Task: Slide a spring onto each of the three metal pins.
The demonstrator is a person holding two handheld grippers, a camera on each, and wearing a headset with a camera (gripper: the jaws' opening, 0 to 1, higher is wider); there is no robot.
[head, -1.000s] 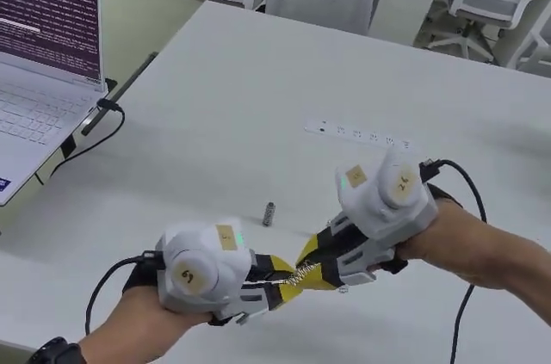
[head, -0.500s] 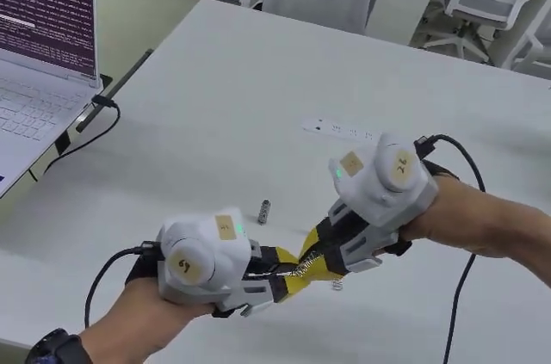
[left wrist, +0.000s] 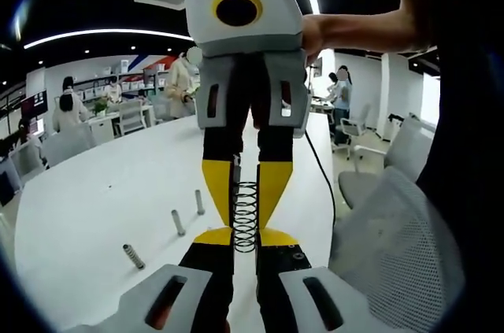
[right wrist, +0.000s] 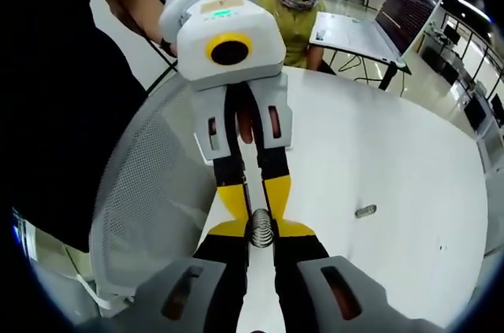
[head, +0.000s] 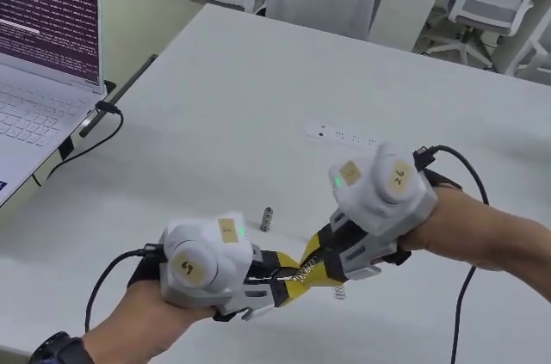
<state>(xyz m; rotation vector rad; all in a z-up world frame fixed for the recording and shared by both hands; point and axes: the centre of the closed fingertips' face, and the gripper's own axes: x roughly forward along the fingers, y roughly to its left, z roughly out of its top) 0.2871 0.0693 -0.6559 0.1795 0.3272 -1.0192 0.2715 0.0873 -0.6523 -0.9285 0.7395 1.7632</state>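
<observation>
1. Little had moved over the last second: you kept the left gripper (head: pixel 286 281) and right gripper (head: pixel 310 267) tip to tip, and the shift in the head view was mostly your own head.
2. Both were clenched on the spring (left wrist: pixel 246 215), one at each end, and held it clear of the table (head: pixel 215 106).
3. Its long axis ran from one gripper to the other, in line with both sets of jaws and, by the head view, close to level.
4. In the left gripper view a bare pin (left wrist: pixel 179 223) and a second bare pin (left wrist: pixel 199 201) stood upright on the table, left of the spring and below it. A sprung pin (left wrist: pixel 132 256) sat nearer that camera.
5. So the spring lay across the pins' axis. I judged you would need to free one end and tip the spring upright over a bare pin. I couldn't tell which hand was nearer.
</observation>
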